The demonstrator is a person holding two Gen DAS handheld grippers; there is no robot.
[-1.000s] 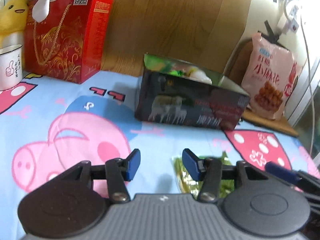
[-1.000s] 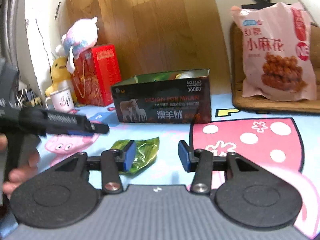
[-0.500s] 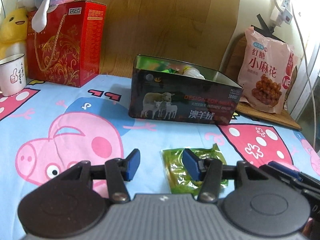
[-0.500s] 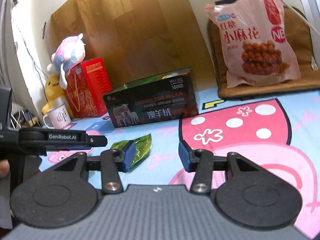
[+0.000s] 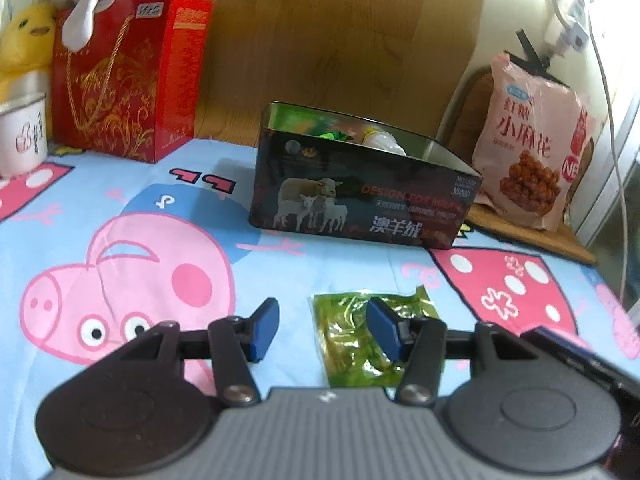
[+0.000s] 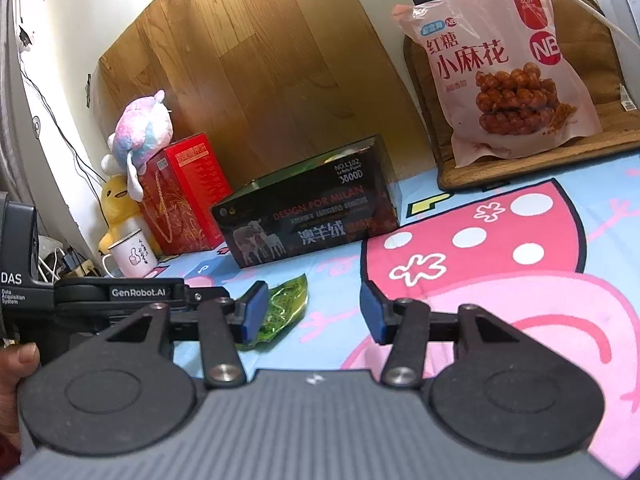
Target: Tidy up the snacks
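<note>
The left gripper (image 5: 322,330) hovered low over a cartoon-print sheet (image 5: 120,248), its blue-padded jaws spread wide and holding nothing. A green snack packet (image 5: 352,344) lay flat on the sheet just beyond and beneath the right-hand jaw, which overlapped it in the left wrist view; whether the pad touched the packet could not be told. The right gripper (image 6: 310,314) hung nearby to the right, its jaws likewise wide apart and empty, with the same packet (image 6: 286,304) lying off to its left, just behind the left-hand pad.

Farther back stood an open dark box (image 5: 360,208) printed with sheep, with a few items showing over its rim. At the far left were a red gift box (image 5: 120,80), a white mug (image 5: 22,136) and plush toys (image 6: 140,128). A pink bag of twisted snacks (image 6: 504,68) leaned at the far right on a brown mat (image 6: 568,156).
</note>
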